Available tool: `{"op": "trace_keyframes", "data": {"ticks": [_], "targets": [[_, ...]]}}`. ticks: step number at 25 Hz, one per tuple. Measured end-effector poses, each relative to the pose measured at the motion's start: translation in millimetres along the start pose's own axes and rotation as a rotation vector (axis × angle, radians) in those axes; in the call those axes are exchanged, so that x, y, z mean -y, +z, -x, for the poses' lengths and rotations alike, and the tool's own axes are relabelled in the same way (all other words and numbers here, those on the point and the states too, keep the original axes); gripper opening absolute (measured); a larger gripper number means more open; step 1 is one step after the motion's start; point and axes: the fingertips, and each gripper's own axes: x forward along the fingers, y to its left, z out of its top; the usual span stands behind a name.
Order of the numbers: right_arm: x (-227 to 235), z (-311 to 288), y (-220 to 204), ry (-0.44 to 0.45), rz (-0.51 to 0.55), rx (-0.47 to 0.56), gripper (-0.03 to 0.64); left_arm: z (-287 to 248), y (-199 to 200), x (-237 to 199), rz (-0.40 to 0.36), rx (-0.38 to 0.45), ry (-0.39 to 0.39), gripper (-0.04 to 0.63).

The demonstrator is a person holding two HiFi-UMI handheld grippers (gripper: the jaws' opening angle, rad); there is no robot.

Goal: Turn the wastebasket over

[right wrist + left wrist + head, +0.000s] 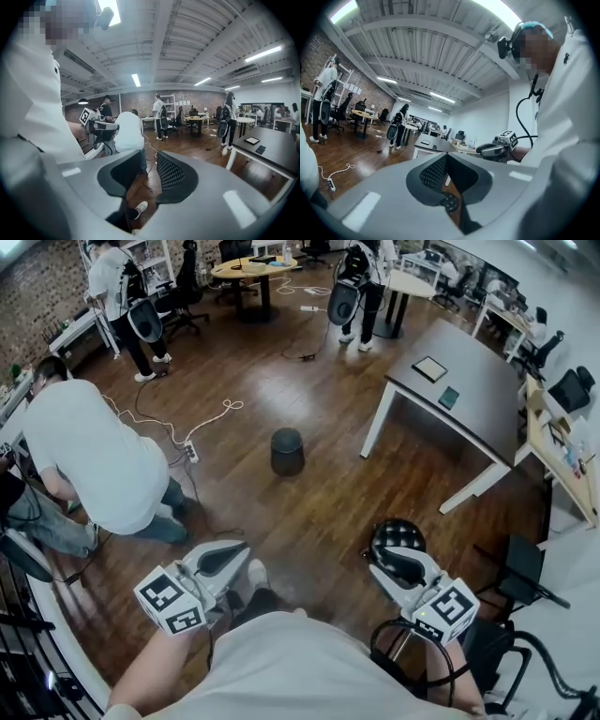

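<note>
The wastebasket point(287, 451) is a small dark cylinder standing alone on the wood floor, well ahead of both grippers. My left gripper point(228, 556) is held close to my body at lower left, its jaws shut with nothing between them point(446, 156). At lower right my right gripper point(388, 560) stands open, and only floor shows in the gap between its pads point(149, 159). Each gripper shows in the other's view: the right gripper point(497, 149) and the left gripper point(100, 124). Neither one touches the wastebasket.
A person in a white shirt point(94, 456) bends over at the left, beside a power strip and cable point(191, 452). A dark table point(469, 390) stands at the right. A checkered stool point(397, 536) is by my right gripper. Other people and a round table point(253, 268) are farther back.
</note>
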Motion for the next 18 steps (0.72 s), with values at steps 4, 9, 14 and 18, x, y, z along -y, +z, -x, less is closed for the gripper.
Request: {"op": "trace_keyframes", "data": {"ticks": [4, 9, 14, 18], "targets": [[-4.2, 2.7, 1.8, 0.006, 0.009, 0.003, 0.114, 5.3, -3.4, 4.2, 0.008, 0.004, 0.012, 0.000], [-6.8, 1.9, 2.2, 0.010, 0.010, 0.009, 0.114, 6.4, -5.9, 6.1, 0.001, -0.004, 0.016, 0.000], [-8.0, 1.2, -0.6, 0.010, 0.008, 0.004, 0.113, 6.7, -8.7, 6.6, -0.010, -0.013, 0.018, 0.000], [-7.2, -0.8, 1.2, 0.012, 0.007, 0.012, 0.112, 5.9, -9.6, 4.9, -0.004, -0.015, 0.021, 0.000]]}}
